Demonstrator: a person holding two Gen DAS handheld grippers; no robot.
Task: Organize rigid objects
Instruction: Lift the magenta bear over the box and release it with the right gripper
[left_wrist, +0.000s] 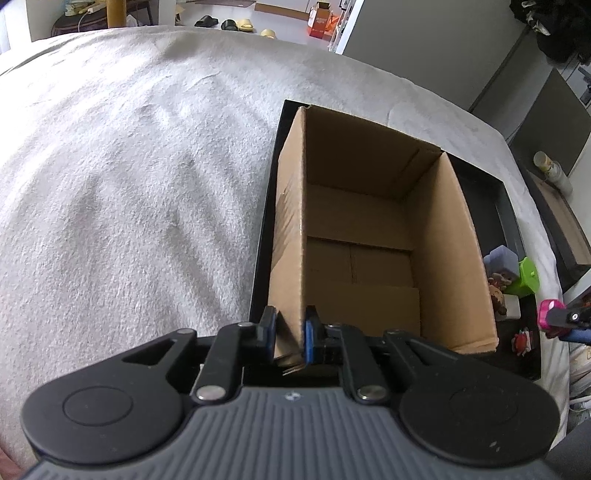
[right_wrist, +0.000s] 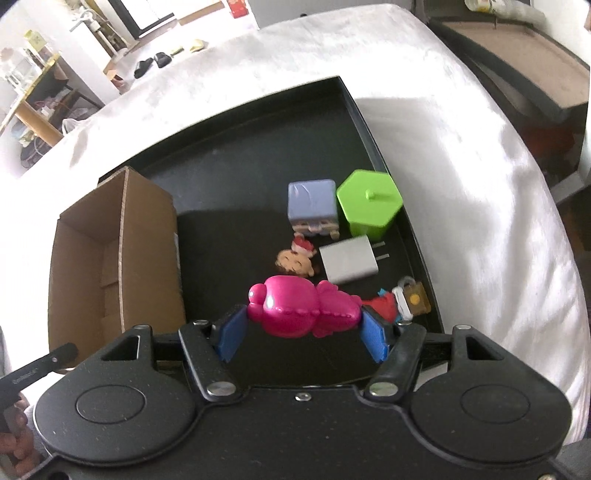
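Observation:
My right gripper (right_wrist: 303, 334) is shut on a glossy pink toy figure (right_wrist: 303, 308), held crosswise between the blue pads above the black tray (right_wrist: 240, 155). In the left wrist view the pink toy (left_wrist: 550, 312) shows at the far right. My left gripper (left_wrist: 290, 338) is shut on the near left wall of the open cardboard box (left_wrist: 364, 236), which stands in the tray (left_wrist: 511, 206) and looks empty. In the right wrist view the box (right_wrist: 114, 258) stands left of the toy.
On the tray lie a lilac cube figure (right_wrist: 312, 205), a green hexagonal container (right_wrist: 369, 201), a white charger plug (right_wrist: 349, 264), a small round-faced figure (right_wrist: 295, 260) and a red figure with a tan tag (right_wrist: 400, 304). A white blanket (left_wrist: 129, 166) covers the bed.

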